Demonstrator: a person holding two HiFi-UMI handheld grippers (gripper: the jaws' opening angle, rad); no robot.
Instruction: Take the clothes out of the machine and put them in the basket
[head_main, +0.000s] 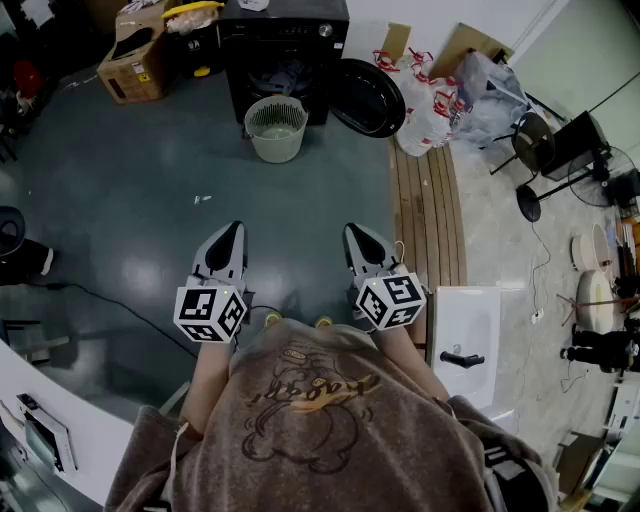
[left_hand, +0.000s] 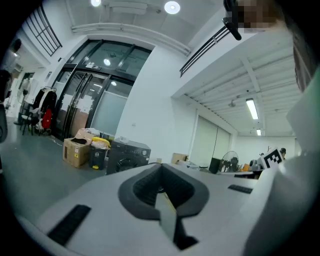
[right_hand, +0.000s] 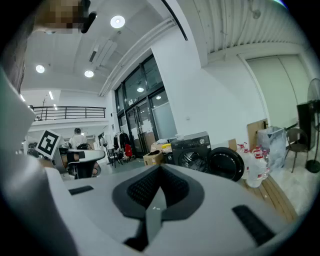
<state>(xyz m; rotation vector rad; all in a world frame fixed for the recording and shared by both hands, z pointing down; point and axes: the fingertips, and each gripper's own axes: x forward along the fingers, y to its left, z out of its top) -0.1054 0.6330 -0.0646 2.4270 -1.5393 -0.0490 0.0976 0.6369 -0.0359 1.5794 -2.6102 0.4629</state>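
Clothes (head_main: 285, 73): a dim heap inside the machine (head_main: 250, 40), which stands at the far edge of the floor with its door (head_main: 368, 97) swung open to the right. None are out yet.

Basket (head_main: 276, 146): on the floor just in front of the machine's opening, a little left of the door.

Left claw (head_main: 233, 236), right claw (head_main: 356, 234): both pressed together and empty. They are held side by side near level, pointing toward the machine and well apart from it.

Risks, as I judge them:
- Claws closed. They need opening before the reach, or they will only shove the cloth deeper.
- Basket sits right in the approach line, so a low reach could knock or tip it.
- Open door crowds the right claw's side.
- A long garment may drag on the floor between drum and basket.

Hard to make out:
- How many garments there are, and how tangled; the drum is dark.
- Whether the basket holds anything.
- Machine's top is cut off by the frame.
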